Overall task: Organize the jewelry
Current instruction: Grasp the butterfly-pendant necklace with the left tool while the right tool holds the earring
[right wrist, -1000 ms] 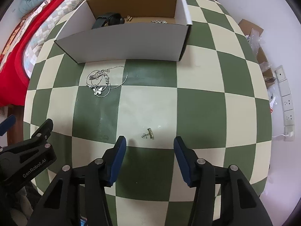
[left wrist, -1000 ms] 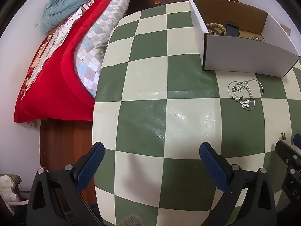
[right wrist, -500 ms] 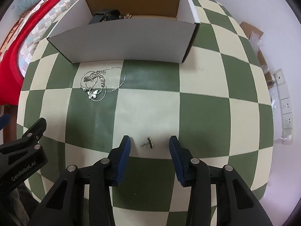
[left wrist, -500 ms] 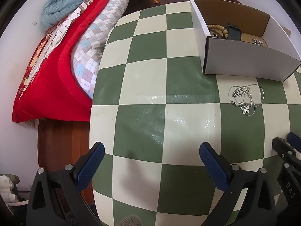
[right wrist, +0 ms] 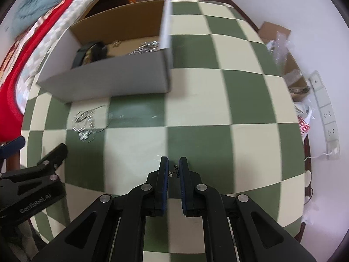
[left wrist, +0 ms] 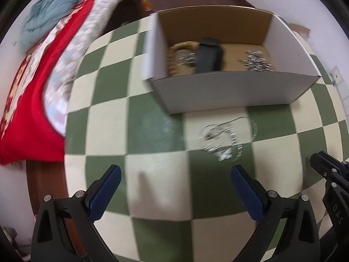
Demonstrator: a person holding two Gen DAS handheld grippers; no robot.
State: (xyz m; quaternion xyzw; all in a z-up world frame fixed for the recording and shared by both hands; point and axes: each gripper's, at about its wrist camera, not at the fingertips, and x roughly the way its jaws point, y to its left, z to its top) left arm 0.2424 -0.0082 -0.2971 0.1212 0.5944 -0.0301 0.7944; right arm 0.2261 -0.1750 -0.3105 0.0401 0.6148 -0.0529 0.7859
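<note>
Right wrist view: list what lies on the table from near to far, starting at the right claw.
Right claw closed on a small earring → tangled silver necklace → white cardboard box → dark strap and silver chain pieces inside it.

Right gripper point(right wrist: 173, 168) clamped, left gripper point(left wrist: 173, 174) spread

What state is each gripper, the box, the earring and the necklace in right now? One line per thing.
Right gripper: jaws just closed, shut on the earring.
Left gripper: open, empty.
Box: open-topped, jewelry inside.
Necklace: tangled, lying on the table in front of the box.
</note>
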